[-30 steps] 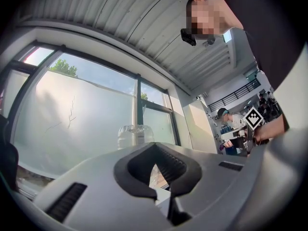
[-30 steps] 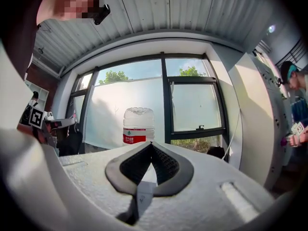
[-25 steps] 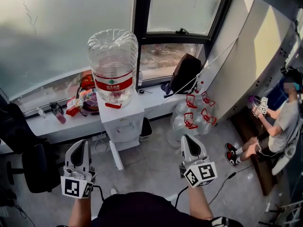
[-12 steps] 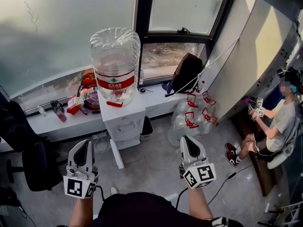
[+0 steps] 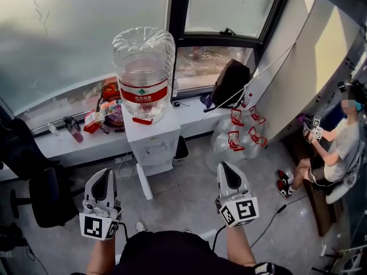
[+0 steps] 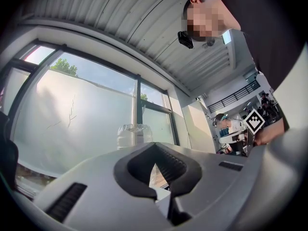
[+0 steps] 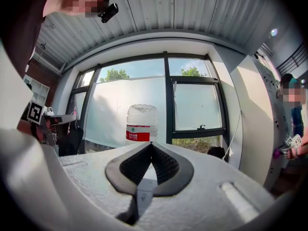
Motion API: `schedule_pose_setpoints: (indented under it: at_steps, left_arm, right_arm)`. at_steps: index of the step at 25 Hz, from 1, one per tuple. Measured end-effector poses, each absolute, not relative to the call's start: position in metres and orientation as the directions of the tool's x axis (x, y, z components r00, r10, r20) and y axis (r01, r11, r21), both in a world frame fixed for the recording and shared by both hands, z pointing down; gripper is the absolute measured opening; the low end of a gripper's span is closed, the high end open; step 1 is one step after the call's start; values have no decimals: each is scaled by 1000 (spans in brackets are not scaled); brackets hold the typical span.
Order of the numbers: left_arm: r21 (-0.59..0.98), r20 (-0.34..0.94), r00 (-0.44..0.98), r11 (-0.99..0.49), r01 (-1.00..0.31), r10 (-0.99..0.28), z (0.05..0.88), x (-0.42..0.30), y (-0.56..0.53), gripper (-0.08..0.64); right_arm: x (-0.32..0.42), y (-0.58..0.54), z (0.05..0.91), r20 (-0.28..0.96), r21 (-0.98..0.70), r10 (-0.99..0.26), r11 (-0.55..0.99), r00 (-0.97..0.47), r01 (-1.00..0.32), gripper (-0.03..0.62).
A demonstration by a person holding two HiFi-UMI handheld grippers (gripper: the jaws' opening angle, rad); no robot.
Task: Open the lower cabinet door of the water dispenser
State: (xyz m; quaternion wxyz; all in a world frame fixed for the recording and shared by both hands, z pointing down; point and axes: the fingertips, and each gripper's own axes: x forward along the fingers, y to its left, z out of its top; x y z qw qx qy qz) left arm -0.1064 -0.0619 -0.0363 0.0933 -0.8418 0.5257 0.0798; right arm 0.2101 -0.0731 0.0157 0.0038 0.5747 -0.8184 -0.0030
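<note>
Big frosted window [image 5: 69,33] with a dark frame [image 5: 175,39] fills the back wall and lets in daylight. Below it a long white sill [image 5: 63,148] carries clutter and a black bag [image 5: 229,85]. Grey floor [image 5: 189,193], black chair [image 5: 49,198] at left, white wall [image 5: 298,67] at right with empty water jugs [image 5: 226,145] in the corner, ribbed ceiling [image 7: 154,13] overhead, a person [image 5: 341,148] seated far right.

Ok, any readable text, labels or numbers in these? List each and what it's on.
No text reads clearly.
On the bottle label: white print on a red band, too small to read.
On the red tags of the empty bottles: too small to read.
On the left gripper and right gripper: square markers only, no words.
</note>
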Motion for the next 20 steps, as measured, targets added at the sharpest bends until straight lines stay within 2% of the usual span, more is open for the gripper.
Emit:
schedule_pose_setpoints:
  at_steps: [20]
  left_arm:
    - [-60, -233, 436, -434, -899, -870, -35, -107, -60, 6]
  right_arm:
    - [203, -70, 17, 6, 55, -938, 347, -347, -936, 3]
